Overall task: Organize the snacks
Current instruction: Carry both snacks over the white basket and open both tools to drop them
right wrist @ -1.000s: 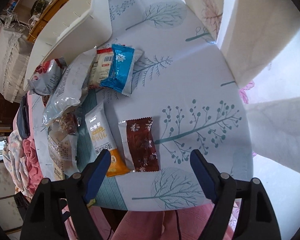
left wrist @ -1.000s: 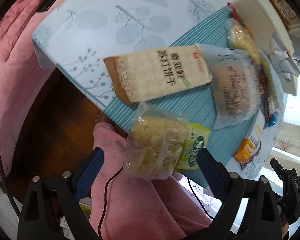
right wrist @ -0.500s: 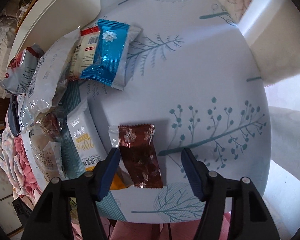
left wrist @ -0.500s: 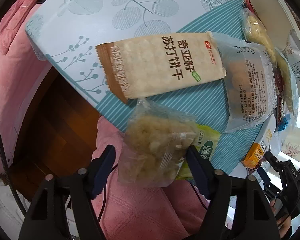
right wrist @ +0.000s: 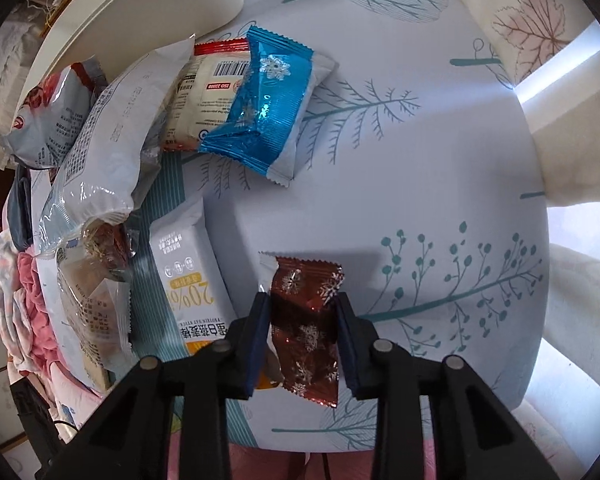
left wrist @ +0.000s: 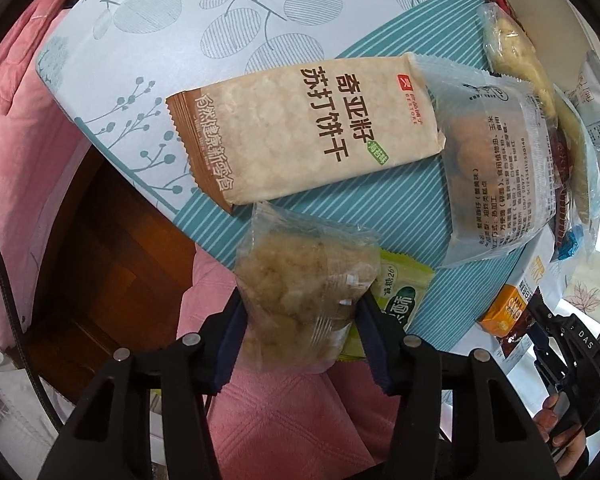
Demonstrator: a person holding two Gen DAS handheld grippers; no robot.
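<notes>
Left wrist view: the left gripper (left wrist: 300, 312), jaws just closing, clamps a clear snack bag (left wrist: 300, 300) at the table (left wrist: 160, 20) edge. Right gripper (right wrist: 302, 320), likewise closing, pinches a brown wrapper (right wrist: 306, 320) on the tablecloth.

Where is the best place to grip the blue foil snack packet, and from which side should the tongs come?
Grip the blue foil packet across its narrow middle, coming from straight above. It lies flat with its right half on bare tablecloth, so that long edge is free. Its left edge overlaps the red-and-white packet, so a sideways approach from there would likely disturb the pile.
</notes>
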